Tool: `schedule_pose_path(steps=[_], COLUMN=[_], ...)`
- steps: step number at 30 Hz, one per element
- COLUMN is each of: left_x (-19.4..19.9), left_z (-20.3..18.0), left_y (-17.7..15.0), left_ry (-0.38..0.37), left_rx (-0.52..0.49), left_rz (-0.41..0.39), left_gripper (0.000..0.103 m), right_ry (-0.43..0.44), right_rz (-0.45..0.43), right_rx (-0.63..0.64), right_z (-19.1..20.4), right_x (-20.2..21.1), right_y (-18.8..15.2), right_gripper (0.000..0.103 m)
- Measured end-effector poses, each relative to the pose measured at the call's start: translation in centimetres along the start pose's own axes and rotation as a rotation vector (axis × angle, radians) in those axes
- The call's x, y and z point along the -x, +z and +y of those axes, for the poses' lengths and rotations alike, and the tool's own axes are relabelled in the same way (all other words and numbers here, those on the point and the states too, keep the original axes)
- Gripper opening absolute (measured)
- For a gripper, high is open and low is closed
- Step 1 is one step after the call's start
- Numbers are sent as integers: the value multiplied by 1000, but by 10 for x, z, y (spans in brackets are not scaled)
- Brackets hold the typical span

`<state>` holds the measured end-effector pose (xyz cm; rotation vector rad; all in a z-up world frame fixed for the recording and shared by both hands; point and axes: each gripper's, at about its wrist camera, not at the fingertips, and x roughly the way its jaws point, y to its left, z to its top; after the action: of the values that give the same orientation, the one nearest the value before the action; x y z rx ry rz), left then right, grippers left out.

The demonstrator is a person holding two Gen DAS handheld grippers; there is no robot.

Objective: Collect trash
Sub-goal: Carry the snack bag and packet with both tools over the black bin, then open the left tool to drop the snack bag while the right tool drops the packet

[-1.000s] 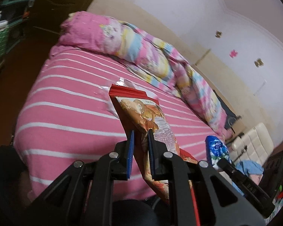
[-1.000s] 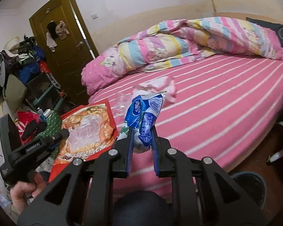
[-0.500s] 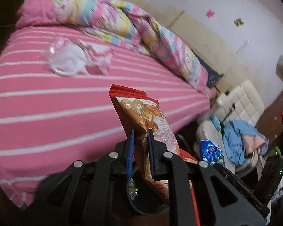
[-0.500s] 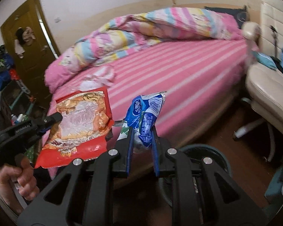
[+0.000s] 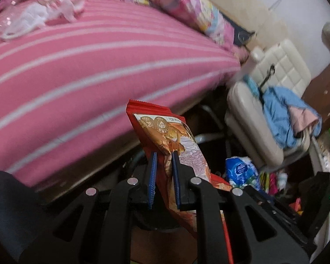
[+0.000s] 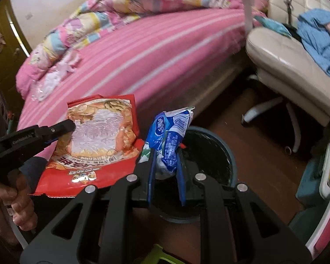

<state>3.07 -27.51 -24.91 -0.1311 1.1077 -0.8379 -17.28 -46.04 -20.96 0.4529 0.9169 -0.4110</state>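
Note:
My left gripper (image 5: 164, 154) is shut on a red and orange snack bag (image 5: 165, 132), which stands up between its blue pads. The same snack bag (image 6: 99, 136) shows in the right wrist view, pinched by the left gripper (image 6: 67, 125) held in a person's hand (image 6: 11, 202). My right gripper (image 6: 165, 151) is shut on a crumpled blue and white wrapper (image 6: 169, 136). That blue wrapper (image 5: 242, 171) appears low right in the left wrist view. A round dark bin (image 6: 228, 154) with a teal rim sits on the floor right under both pieces of trash.
A bed with a pink striped sheet (image 5: 88, 66) and a rolled pastel quilt (image 6: 143, 2) fills the left. Clear plastic and tissue scraps (image 5: 33, 19) lie on it. A cream chair (image 6: 286, 57) piled with blue clothes (image 5: 283, 114) stands right of the bin on a brown wooden floor.
Both grippers swung away from the bed and sank toward the floor, each keeping its trash. The dark bin has come into view beneath them, and the cream chair now shows at right.

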Motion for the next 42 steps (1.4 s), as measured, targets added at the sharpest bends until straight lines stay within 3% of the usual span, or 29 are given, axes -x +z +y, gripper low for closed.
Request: schedule_pose_path(steps=[13,21,25,28,31,38,40,42], left_x=[-92,-125,-131,-132,-129,-115,-109,-101], left_z=[-10,2,3,0,-2,-5,-8,-10], left_y=[-9,-12,-14,-14,-12,-9,-7,-5], left_ry=[29,13,9,11,0,-5,-2,1], left_rx=[-154,-113,-110,-112,-110,-114,-118,-120], left_rz=[180,263,284,279,262,212,199,181], left_gripper=[13,14,21,37,41,59,62,73], right_ry=[-56,-91,-105,-123,-129,-128,-123,-120], right_rz=[105,136,156,163,159,100,77,57], right_rx=[-95,-88,-94,-86,-78,-75,-70,-57], right_z=[-35,-40,-43,-43,-40,-27,-21,-14], right_x=[-44,-68,-80,-84,-83,-64,-56,-48], right_y=[-21,-21,-22,-23,-25,-23,-20,-15], right_gripper=[17,19,21,31,35,68,73,76])
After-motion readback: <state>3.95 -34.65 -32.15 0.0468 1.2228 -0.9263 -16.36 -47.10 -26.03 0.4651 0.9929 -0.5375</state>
